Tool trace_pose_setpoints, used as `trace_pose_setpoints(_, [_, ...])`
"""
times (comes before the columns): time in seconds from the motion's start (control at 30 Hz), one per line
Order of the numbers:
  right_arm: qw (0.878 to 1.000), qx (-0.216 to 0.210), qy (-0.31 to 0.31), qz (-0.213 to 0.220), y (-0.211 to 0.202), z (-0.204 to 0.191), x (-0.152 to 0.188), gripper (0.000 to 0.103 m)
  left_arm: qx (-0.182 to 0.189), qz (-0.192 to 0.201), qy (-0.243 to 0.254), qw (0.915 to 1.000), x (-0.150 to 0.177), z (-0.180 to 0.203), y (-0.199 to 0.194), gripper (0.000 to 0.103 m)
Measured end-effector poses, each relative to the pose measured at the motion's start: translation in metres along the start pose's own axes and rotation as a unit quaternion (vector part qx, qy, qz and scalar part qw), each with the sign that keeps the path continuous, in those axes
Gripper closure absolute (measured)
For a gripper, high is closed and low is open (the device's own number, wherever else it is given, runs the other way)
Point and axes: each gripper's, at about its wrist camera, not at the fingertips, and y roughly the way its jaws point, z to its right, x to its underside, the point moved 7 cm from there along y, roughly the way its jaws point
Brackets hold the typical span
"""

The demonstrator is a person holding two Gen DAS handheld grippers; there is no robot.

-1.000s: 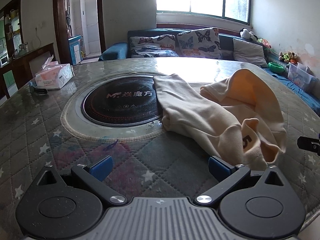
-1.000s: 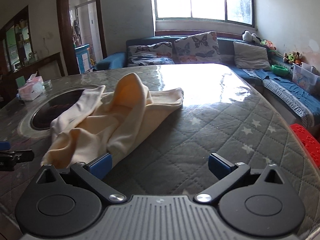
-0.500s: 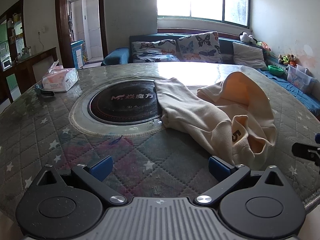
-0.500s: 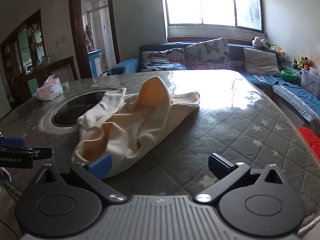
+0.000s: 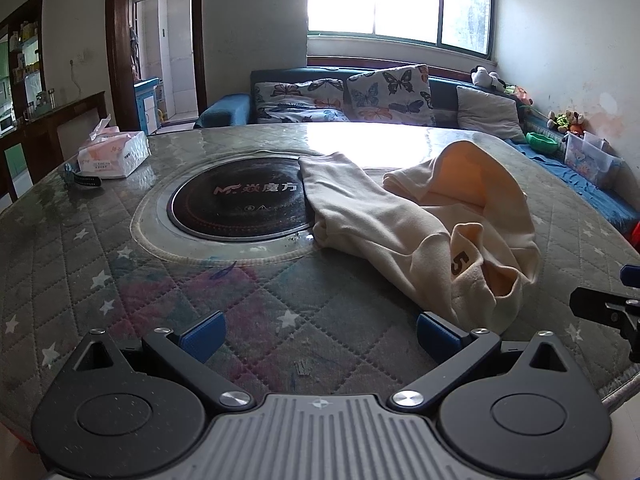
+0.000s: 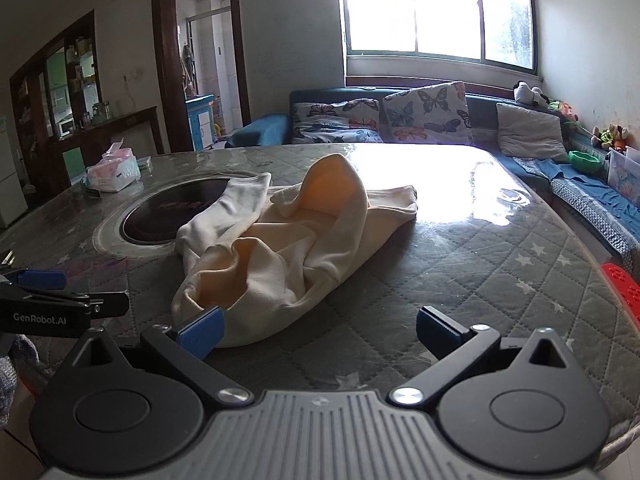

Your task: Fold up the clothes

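Fingers on both grippers are spread wide, nothing held. On the left gripper [image 5: 318,334] the right blue pad sits just beside the garment's near hem; on the right gripper [image 6: 318,332] the left pad is touching or nearly touching that same bunched edge, contact cannot be confirmed.

Cream garment [image 5: 420,224] is lying crumpled on the table [image 5: 100,272], with a "5" print [image 5: 460,263] showing on the end nearest the grippers. One long section is draped over the rim of the black round hotplate [image 5: 236,204]; another part is humped up, inner side exposed.

Risks, judged from this layout:
- Several layers are bunched at the near hem, so a blind pinch would likely take more than one layer and the twist would be locked in.
- Garment is not yet spread flat; a fold made now would be crooked.
- Table cover looks glossy, so the cloth could be dragged rather than lifted, toward the hotplate.
- Both grippers are converging on the same end; collision is possible.
- Tissue box [image 5: 114,154], beyond the hotplate, is well apart, low concern.
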Motion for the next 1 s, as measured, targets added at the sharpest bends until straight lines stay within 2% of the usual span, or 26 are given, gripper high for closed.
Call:
trace_pose_setpoints(0.43, [1.000, 0.003, -0.001, 0.002, 0.001, 0.001, -0.004, 0.001, 0.007, 0.004, 0.006, 0.9999, -0.007, 0.006, 0.003, 0.000])
trace_pose_setpoints(0.53, [1.000, -0.004, 0.002, 0.000, 0.005, 0.002, -0.006, 0.004, 0.008, 0.001, 0.006, 1.0000, -0.010, 0.007, 0.006, 0.000])
trace_pose_setpoints(1.0, [0.999, -0.027, -0.008, -0.016, 0.034, -0.002, -0.018, 0.004, 0.007, -0.014, 0.006, 0.9999, -0.023, 0.010, 0.028, 0.000])
